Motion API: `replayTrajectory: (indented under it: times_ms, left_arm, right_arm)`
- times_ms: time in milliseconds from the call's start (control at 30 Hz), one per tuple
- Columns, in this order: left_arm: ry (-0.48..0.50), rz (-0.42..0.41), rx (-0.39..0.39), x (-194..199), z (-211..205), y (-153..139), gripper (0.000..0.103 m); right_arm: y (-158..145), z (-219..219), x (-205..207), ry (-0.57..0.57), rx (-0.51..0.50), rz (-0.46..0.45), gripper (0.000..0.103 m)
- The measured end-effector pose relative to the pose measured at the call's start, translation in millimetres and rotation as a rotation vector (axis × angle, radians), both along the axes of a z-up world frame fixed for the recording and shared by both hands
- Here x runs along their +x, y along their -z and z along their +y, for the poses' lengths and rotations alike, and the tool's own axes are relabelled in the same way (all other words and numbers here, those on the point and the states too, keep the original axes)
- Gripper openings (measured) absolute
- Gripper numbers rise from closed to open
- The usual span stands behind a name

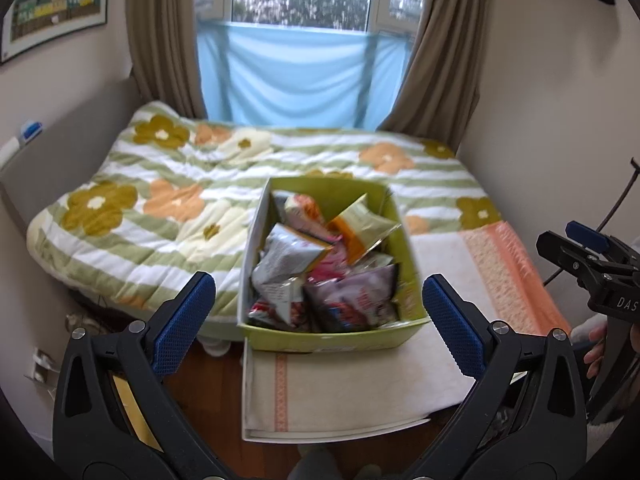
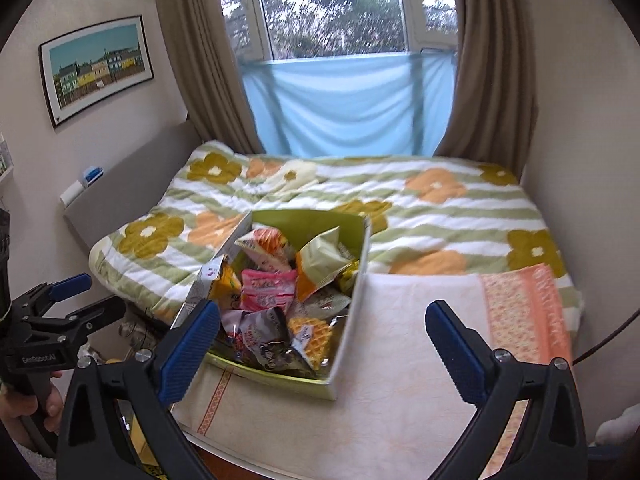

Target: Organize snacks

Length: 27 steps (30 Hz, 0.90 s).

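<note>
A green cardboard box [image 1: 360, 338] full of mixed snack packets [image 1: 320, 276] sits on a cream towel [image 1: 360, 392] at the foot of the bed. In the right wrist view the box [image 2: 276, 376] lies left of centre with its snack packets [image 2: 280, 300] heaped inside. My left gripper [image 1: 320, 312] is open and empty, held short of the box's near wall. My right gripper [image 2: 324, 340] is open and empty, above the towel [image 2: 400, 360] to the right of the box. Each gripper shows at the edge of the other's view.
A flowered green-striped quilt [image 1: 180, 200] covers the bed behind the box. Brown curtains and a blue cloth [image 1: 296, 76] hang at the window beyond. Walls close in on both sides. Wooden floor [image 1: 208, 396] shows below the towel's left edge.
</note>
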<state>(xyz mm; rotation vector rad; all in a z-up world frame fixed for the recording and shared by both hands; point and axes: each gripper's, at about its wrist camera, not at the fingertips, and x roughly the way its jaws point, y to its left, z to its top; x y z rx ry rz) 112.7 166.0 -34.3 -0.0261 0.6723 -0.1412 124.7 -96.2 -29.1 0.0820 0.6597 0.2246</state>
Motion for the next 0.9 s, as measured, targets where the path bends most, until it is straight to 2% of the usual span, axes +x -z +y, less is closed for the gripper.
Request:
replayTrajectory:
  times_ms: [167, 333, 633, 900]
  left_arm:
    - [-0.005, -0.114, -0.004, -55, -28, -24, 0.103]
    - [-0.025, -0.174, 0.024, -95, -47, -27, 0.103]
    - [-0.016, -0.21, 0.048, -130, -68, -21, 0.103]
    - [-0.015, -0.225, 0.042, -139, -68, -25, 0.103]
  right_arm:
    - [-26, -26, -50, 0.071, -0.028, -0.069, 0.102]
    - [-28, -39, -89, 0.136, -0.108, -0.112, 0.102]
    - [-14, -58, -127, 0.19, -0.103, -0.123, 0.102]
    - [-18, -62, -136, 0.208, -0.096, -0.14, 0.102]
